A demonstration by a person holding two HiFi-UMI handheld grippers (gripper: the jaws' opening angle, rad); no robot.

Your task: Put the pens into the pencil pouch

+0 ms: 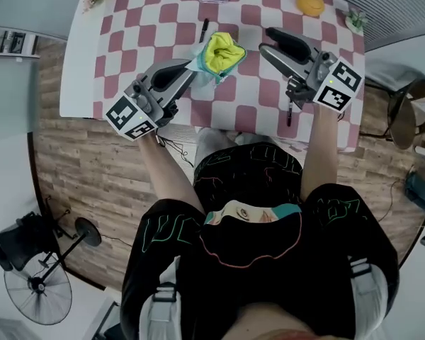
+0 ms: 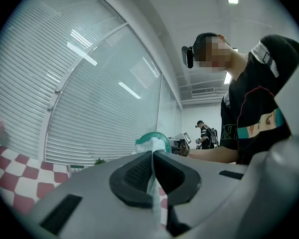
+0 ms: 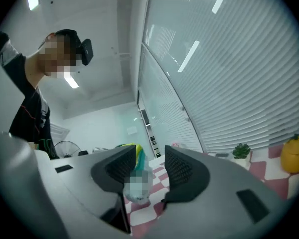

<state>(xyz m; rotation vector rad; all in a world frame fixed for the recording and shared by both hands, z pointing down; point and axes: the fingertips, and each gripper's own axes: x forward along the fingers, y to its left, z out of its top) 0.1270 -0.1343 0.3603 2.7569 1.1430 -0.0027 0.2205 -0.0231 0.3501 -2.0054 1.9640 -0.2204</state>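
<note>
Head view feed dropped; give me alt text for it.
The left gripper pinches the edge of the open, yellow-lined pencil pouch over the checked table. The right gripper stands open beside it; a black pen lies beyond the pouch.

Head view: high over the person, looking steeply down onto the checked worktop (image 1: 255,98).
Left gripper view: low, close behind its fingers (image 2: 137,176), facing level toward the blinds (image 2: 89,108).
Right gripper view: likewise close behind its fingers (image 3: 182,171), facing level.
Shared: the pencil pouch (image 1: 223,54) shows in all three.

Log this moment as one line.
left gripper: shut on pencil pouch | right gripper: open | pen: outside pouch
</note>
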